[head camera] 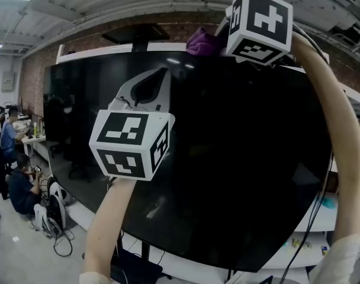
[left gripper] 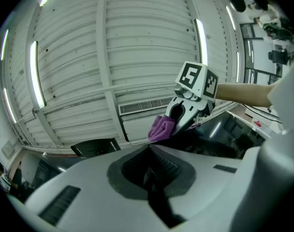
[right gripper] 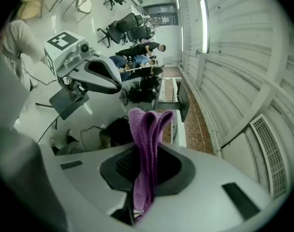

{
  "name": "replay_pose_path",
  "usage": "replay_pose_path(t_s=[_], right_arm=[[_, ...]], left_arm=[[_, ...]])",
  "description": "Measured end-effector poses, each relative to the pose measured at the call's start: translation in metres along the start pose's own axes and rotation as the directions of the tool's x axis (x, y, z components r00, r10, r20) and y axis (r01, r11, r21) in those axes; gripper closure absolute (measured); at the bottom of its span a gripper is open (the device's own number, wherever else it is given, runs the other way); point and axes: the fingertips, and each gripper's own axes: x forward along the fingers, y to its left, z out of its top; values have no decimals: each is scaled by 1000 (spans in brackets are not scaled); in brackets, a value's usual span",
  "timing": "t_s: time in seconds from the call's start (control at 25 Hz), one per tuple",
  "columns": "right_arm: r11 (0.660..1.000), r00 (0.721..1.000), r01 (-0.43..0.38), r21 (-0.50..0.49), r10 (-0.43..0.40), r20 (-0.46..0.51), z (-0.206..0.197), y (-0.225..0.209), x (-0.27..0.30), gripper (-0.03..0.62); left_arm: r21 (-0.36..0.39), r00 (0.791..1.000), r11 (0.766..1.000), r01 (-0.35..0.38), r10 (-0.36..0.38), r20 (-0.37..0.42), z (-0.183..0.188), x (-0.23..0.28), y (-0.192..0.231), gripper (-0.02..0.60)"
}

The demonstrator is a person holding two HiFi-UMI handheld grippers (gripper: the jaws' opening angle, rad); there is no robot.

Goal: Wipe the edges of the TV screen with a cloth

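A large black TV screen (head camera: 227, 158) in a white frame fills the head view. My right gripper (head camera: 222, 35) is raised to the screen's top edge, shut on a folded purple cloth (head camera: 200, 42). The right gripper view shows that cloth (right gripper: 146, 144) clamped between the jaws and sticking out past them. The cloth (left gripper: 161, 128) also shows in the left gripper view, at the TV's top edge. My left gripper (head camera: 147, 87) is held up in front of the screen's upper left part, lower than the right. Its jaws (left gripper: 149, 153) are shut with nothing between them.
A black bar (head camera: 135, 35) is mounted above the TV's top edge. Several people (head camera: 11, 158) sit or stand at desks far left, with bags and cables (head camera: 55, 223) on the floor. A white shelf (head camera: 322, 218) with small items lies behind the TV's lower right.
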Motion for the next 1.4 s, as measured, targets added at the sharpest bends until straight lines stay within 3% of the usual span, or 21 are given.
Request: replay_pose_path(t_s=[0.4, 0.68, 0.88, 1.16, 1.4], right_arm=[[993, 998, -48, 105, 51, -27, 98, -19, 80, 543], [992, 998, -56, 110, 59, -24, 156, -33, 125, 543], [989, 998, -68, 129, 69, 0, 195, -42, 156, 543], [998, 996, -41, 37, 43, -80, 219, -44, 186, 543], [998, 985, 38, -50, -46, -166, 254, -44, 196, 543]], left_arm=[[27, 998, 999, 34, -33, -50, -15, -28, 123, 566], [11, 993, 1000, -10, 11, -114, -39, -36, 197, 566], [70, 987, 997, -38, 48, -154, -59, -47, 238, 566], [66, 981, 994, -90, 100, -165, -88, -45, 309, 566], [95, 990, 993, -73, 83, -111, -72, -27, 342, 566]])
